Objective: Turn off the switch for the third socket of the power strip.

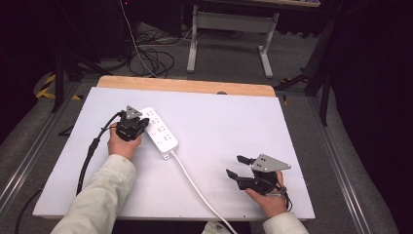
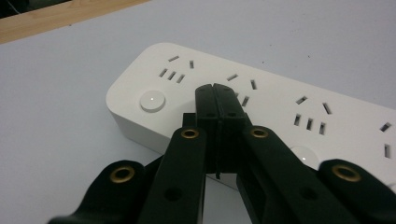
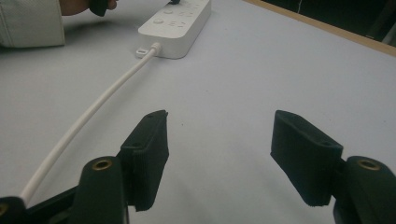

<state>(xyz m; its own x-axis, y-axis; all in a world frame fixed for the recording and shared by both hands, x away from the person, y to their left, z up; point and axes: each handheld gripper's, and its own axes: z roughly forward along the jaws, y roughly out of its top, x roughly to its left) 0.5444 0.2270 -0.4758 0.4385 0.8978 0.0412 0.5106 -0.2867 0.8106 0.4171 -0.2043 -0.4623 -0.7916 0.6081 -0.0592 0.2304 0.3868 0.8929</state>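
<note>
Pressing, by the look of it: left tongs [image 2: 218, 93] are closed tip to tip with nothing between them and rest on top of the power strip [image 2: 261, 107], between the first and second socket groups.
Likely aim: a judgement only; closed tips make a narrow poker, suited to pushing one of the round buttons [image 2: 152, 101] rather than lifting the strip.
Contact: tips sit beside the socket slots, not on the nearest button; whether they bear down on the plastic I cannot tell.
Power strip, position: lies flat on the white tabletop [image 1: 219, 122], left of centre in the high view, set at a slant, far end toward the wooden edge.
Cord: white cord [image 1: 195, 185] leaves the strip's near end and runs toward the person's side of the tabletop, passing between the two hands.
Left hand: the left hand [image 1: 124, 141] holds its tool just beside the strip's left flank, sleeve trailing back to the bottom edge.
Right tongs [image 3: 233, 149]: spread wide, holding nothing, over bare tabletop well apart from the strip.
Right hand, reading: the right hand [image 1: 268, 197] looks parked near the front right, aimed loosely toward the strip, probably waiting so it stays out of the way.
Risk: a light strip may skid under a sideways push.
</note>
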